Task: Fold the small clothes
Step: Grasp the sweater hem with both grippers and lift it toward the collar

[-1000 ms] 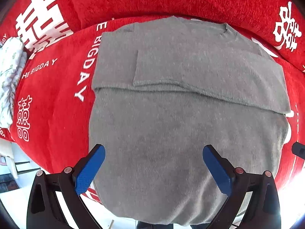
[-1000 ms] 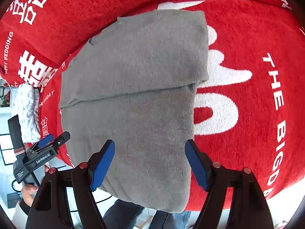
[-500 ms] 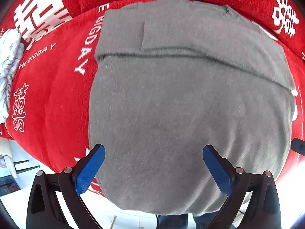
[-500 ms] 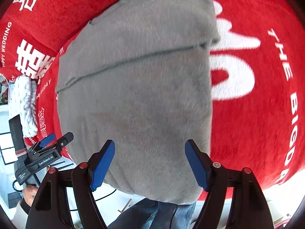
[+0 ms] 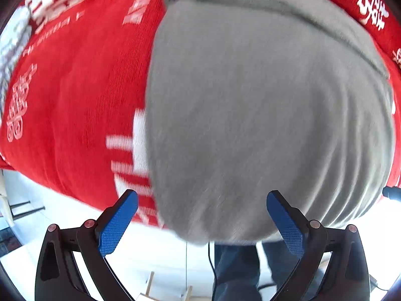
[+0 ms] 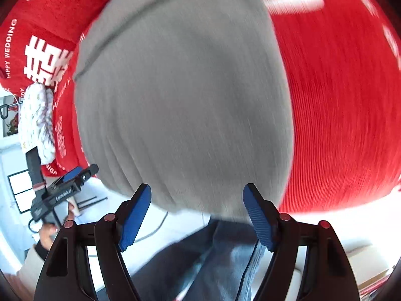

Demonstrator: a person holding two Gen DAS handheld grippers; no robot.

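A grey knit sweater (image 5: 263, 115) lies flat on a red cloth, its sleeves folded across the chest at the far end and its hem hanging toward me over the near edge. It also fills the right wrist view (image 6: 185, 100). My left gripper (image 5: 201, 222) is open and empty, jaws wide apart, just in front of the hem near its left corner. My right gripper (image 6: 198, 215) is open and empty at the hem near its right corner. The left gripper also shows at the left of the right wrist view (image 6: 60, 193). Both views are motion-blurred.
The red cloth (image 5: 75, 95) with white lettering covers the surface and drops off at the near edge. A white floral bundle (image 6: 37, 123) lies at the far left. The person's jeans (image 6: 200, 258) are below the edge.
Both grippers have moved down and in toward the sweater's near hem, which now looms large. Both stay open.
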